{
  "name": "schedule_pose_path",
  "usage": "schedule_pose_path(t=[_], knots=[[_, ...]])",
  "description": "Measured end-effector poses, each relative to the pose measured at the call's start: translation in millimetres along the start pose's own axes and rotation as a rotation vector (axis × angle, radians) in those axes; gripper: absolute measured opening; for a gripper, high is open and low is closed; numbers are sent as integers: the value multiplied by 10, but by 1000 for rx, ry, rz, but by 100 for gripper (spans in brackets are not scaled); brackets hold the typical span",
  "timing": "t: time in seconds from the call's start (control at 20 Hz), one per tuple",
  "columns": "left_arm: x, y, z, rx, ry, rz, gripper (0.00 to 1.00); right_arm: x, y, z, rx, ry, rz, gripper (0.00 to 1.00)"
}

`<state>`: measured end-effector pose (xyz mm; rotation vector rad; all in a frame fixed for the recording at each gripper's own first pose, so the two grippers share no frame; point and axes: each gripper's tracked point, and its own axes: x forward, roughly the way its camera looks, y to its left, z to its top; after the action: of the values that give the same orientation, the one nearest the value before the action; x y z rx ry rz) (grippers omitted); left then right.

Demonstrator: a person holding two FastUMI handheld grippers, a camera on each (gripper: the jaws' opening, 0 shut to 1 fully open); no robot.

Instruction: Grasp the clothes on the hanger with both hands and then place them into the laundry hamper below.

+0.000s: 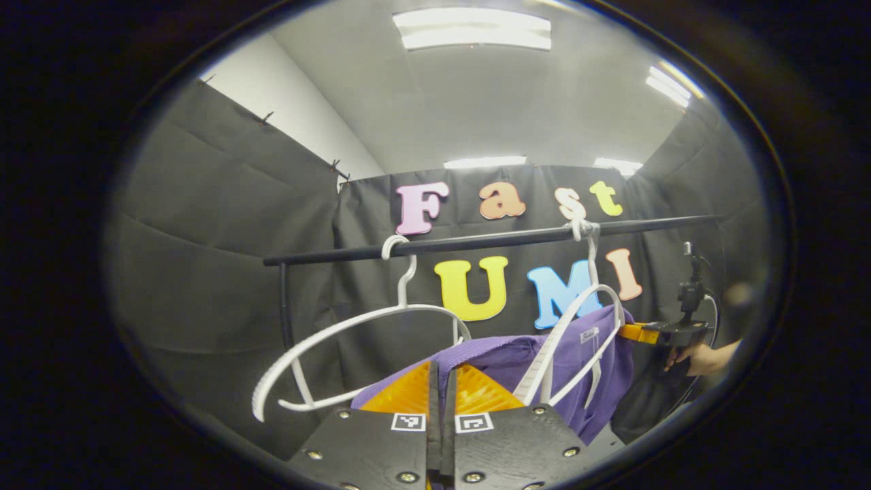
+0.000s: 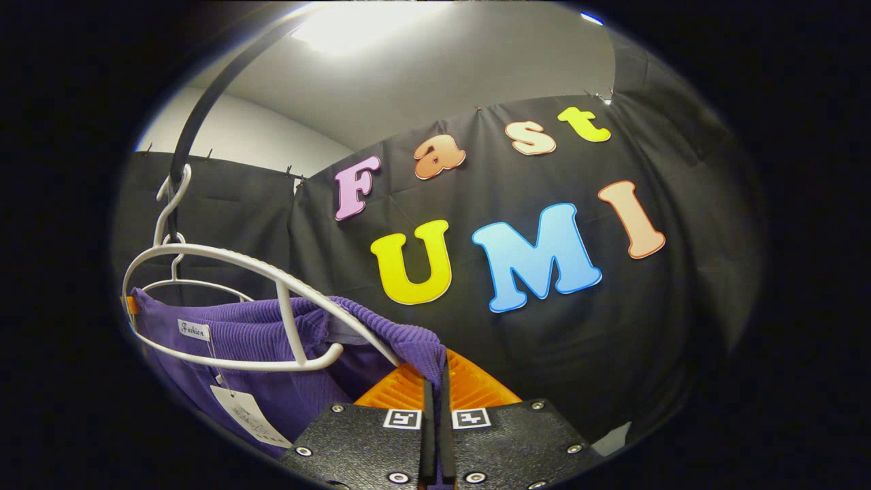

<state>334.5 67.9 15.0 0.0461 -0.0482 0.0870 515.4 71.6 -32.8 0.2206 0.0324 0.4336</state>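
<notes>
A purple ribbed garment (image 1: pixel 592 361) hangs about the right-hand white hanger (image 1: pixel 590 299) on the black rail (image 1: pixel 476 241). My left gripper (image 1: pixel 442 374) is shut on one edge of the cloth, which stretches up from its fingers toward the hanger. Farther right, my right gripper (image 1: pixel 639 333), held by a hand (image 1: pixel 701 357), pinches the garment's other side. In the right gripper view the purple garment (image 2: pixel 258 340) drapes over the hanger's arm (image 2: pixel 272 282), and my right gripper (image 2: pixel 435 381) is shut on its ribbed edge. A paper tag (image 2: pixel 245 412) dangles from the cloth.
An empty white hanger (image 1: pixel 360 330) hangs tilted on the rail to the left of the garment. The rail's upright post (image 1: pixel 284 306) stands at the left. Black cloth walls close in the back and both sides.
</notes>
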Motion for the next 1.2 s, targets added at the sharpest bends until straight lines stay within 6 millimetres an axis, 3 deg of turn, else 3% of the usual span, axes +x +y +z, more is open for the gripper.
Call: schedule_pose_path(t=[0.1, 0.25, 0.35, 0.4, 0.5, 0.55, 0.75, 1.0, 1.2], knots=[[-9, 11, -192, -10, 50, -5, 1, 0, -17, -288, 19, 81, 3, 2], [-41, -86, -399, 11, 89, -1, 5, -182, -62, -585, -31, 120, -23, 2], [-106, -58, -532, 9, 113, 8, 5, -266, -63, -740, -50, 144, -25, 2], [-152, -19, -585, -3, 123, 13, 0, -323, -61, -788, -57, 154, -23, 2], [-245, 43, -631, -27, 130, 22, 6, -423, -45, -811, -78, 162, -19, 2], [-277, 74, -649, -29, 133, 28, 0, -474, -26, -806, -94, 162, -17, 2], [-258, 91, -687, -53, 125, 32, 0, -661, 61, -697, -159, 146, -8, 2], [-727, 203, -499, -86, 87, 18, 0, -1060, 261, -384, -196, 92, -7, 2], [-916, 177, -274, -101, 60, -21, 1, -1424, 486, -93, -207, 47, -9, 2]])
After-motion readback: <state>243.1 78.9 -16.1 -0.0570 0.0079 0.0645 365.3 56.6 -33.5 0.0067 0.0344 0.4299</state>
